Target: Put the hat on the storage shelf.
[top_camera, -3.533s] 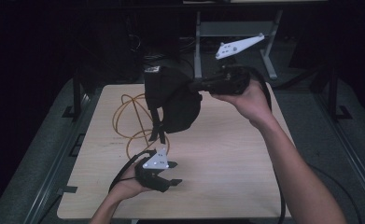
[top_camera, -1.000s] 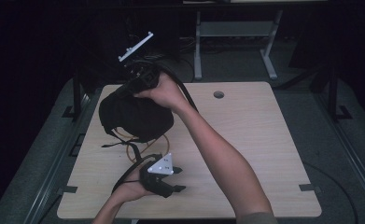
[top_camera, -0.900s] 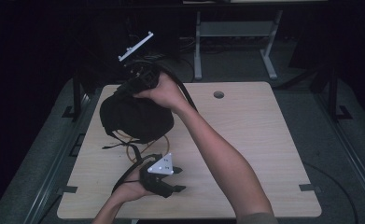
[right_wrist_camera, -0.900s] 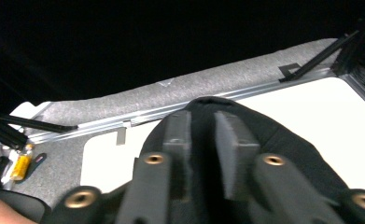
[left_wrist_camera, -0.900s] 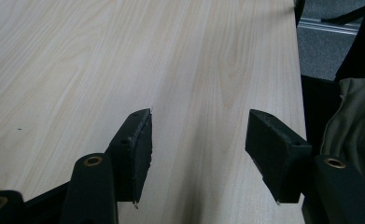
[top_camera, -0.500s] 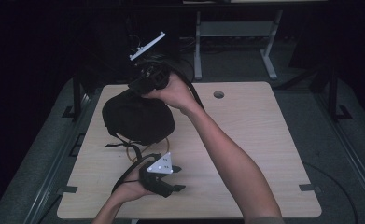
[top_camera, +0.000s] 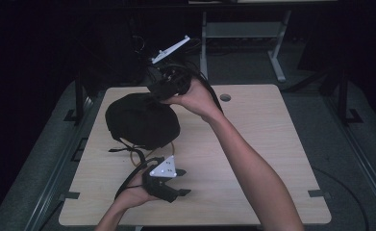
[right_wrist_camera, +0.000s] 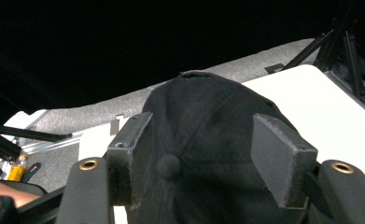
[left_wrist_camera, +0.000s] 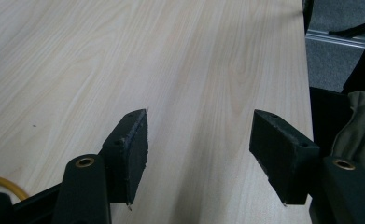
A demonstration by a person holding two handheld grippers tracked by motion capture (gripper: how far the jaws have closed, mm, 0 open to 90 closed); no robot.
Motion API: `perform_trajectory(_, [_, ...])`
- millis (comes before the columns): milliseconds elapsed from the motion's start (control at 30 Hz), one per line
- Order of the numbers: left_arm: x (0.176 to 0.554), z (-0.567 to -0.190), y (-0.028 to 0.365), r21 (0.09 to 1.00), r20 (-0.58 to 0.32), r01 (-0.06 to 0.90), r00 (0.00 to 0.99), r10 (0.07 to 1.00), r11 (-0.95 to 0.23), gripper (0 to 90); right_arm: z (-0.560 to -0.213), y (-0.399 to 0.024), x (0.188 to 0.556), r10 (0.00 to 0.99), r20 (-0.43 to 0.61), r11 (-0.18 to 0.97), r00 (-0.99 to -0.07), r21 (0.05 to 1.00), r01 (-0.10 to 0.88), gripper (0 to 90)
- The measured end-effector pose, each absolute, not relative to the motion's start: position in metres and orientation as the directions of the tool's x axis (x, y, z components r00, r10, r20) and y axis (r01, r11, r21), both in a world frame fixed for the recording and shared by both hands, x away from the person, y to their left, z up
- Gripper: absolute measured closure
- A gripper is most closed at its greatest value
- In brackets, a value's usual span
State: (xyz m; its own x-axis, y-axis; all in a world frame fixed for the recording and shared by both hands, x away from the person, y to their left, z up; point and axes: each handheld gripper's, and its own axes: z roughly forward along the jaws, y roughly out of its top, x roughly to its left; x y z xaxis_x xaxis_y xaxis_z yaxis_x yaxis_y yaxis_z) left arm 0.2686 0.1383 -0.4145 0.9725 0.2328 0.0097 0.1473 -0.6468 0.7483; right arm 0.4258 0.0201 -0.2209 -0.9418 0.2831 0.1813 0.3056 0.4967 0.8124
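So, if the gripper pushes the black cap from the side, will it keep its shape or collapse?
The black cap is probably soft: its fabric crown sits rounded on the table but shows seams and folds, so a side push would likely dent it. It looks light, so it may slide on the smooth wood rather than tip. It seems unlikely to roll.

no text, label, brand, number or sign can be read on anything here.
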Motion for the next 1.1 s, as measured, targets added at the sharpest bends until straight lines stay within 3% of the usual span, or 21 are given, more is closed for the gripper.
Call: perform_trajectory(1100, [0.271, -0.416, 0.137, 0.759, 0.011, 0.18, 0.957, 0.288, -0.626, 29.0, -0.223, -0.05, 0.413, 0.344, 0.171, 0.436, -0.923, 0.842, 0.318, 27.5])
